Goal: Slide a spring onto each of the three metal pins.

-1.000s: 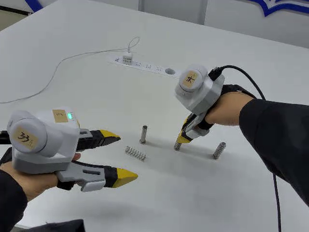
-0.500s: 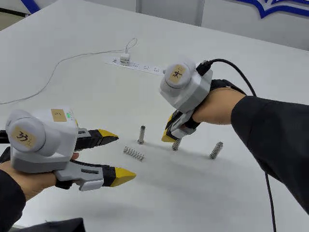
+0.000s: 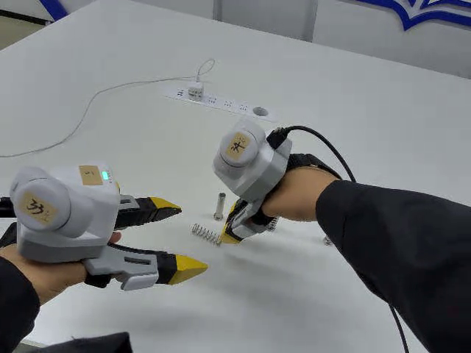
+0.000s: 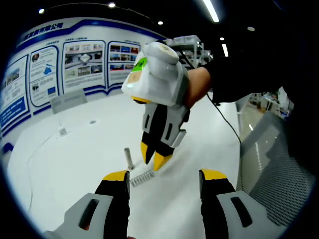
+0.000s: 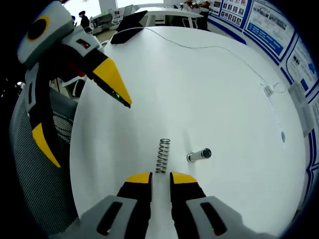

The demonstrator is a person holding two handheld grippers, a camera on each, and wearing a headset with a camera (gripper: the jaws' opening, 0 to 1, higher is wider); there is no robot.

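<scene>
right gripper (image 5: 159, 177): jaws almost together, narrow gap, holding nothing | spring (image 5: 162, 156): lying flat just ahead of its tips, in line with the gap | bare pin (image 5: 199, 155): upright, just right of the spring | left gripper (image 3: 188, 239): jaws wide apart, empty, well off to the side

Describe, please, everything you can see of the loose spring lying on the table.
The spring is a silvery wire coil, uncompressed, lying on its side on the white table, beside the bare upright pin but apart from it. The right tool has its tips at one end; whether they touch it is unclear.
</scene>
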